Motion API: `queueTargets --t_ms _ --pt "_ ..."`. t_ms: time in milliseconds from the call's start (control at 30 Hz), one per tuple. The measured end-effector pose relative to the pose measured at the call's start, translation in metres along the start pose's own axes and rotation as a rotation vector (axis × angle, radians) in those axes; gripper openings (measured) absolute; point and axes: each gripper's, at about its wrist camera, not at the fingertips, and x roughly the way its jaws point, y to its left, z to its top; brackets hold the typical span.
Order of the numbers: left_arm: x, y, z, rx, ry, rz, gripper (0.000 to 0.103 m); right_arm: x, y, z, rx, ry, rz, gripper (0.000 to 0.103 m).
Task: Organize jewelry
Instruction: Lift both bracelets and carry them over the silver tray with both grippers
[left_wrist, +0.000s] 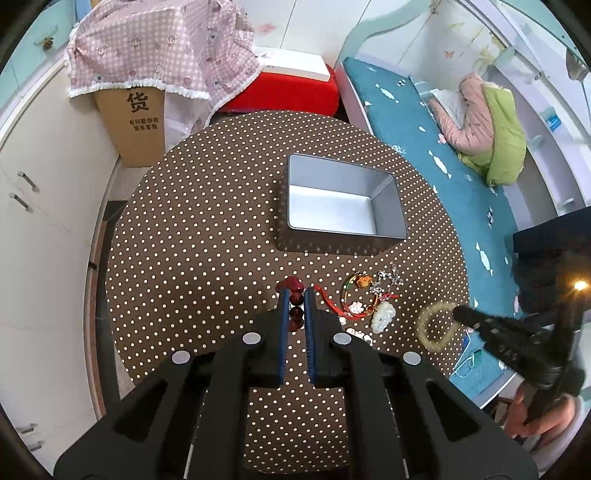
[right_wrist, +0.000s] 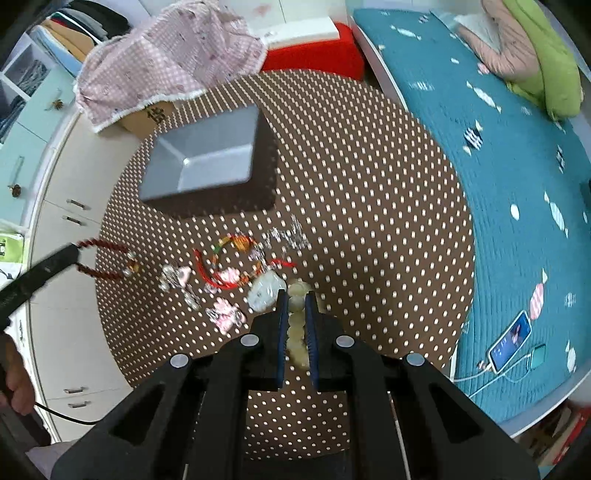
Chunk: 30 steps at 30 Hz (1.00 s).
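Observation:
My left gripper (left_wrist: 295, 295) is shut on a dark red bead bracelet (left_wrist: 295, 314); it also shows in the right wrist view (right_wrist: 107, 258), hanging from the left gripper (right_wrist: 75, 254). My right gripper (right_wrist: 295, 297) is shut on a pale cream bead bracelet (right_wrist: 297, 321), seen blurred in the left wrist view (left_wrist: 436, 326). An open silver tin box (left_wrist: 343, 199) stands empty on the dotted brown table (left_wrist: 207, 229). A pile of jewelry (left_wrist: 369, 302) lies in front of it: a white jade pendant (right_wrist: 264, 291), red cords, silver chain, pink charms.
A cardboard box under a pink checked cloth (left_wrist: 155, 55) and a red stool (left_wrist: 288, 92) stand behind the table. A teal bed (right_wrist: 498, 184) with a phone (right_wrist: 511, 339) lies to the right. White cabinets (left_wrist: 40, 221) are on the left.

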Motion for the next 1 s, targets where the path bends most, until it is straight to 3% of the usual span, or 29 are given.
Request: queueTargets --t_ms 233,533,700,1000 --pt "-0.003 -0.004 0.007 0.010 -0.018 -0.008 0.008 -0.038 0.012 0.017 -0.039 -0.106 0.043 0.008" --pt "-0.017 -0.020 0.048 0.032 -0.063 -0.072 0.008 -0.059 0.033 0.056 -0.125 -0.206 0.103 0.008" --pt "-0.015 -0.037 0.072 0.079 -0.091 -0.075 0.008 -0.041 0.043 0.077 -0.151 -0.197 0.118 0.008" --pt "0.029 -0.046 0.093 0.091 -0.034 -0.056 0.008 -0.003 0.052 0.093 -0.154 -0.121 0.147 0.009"
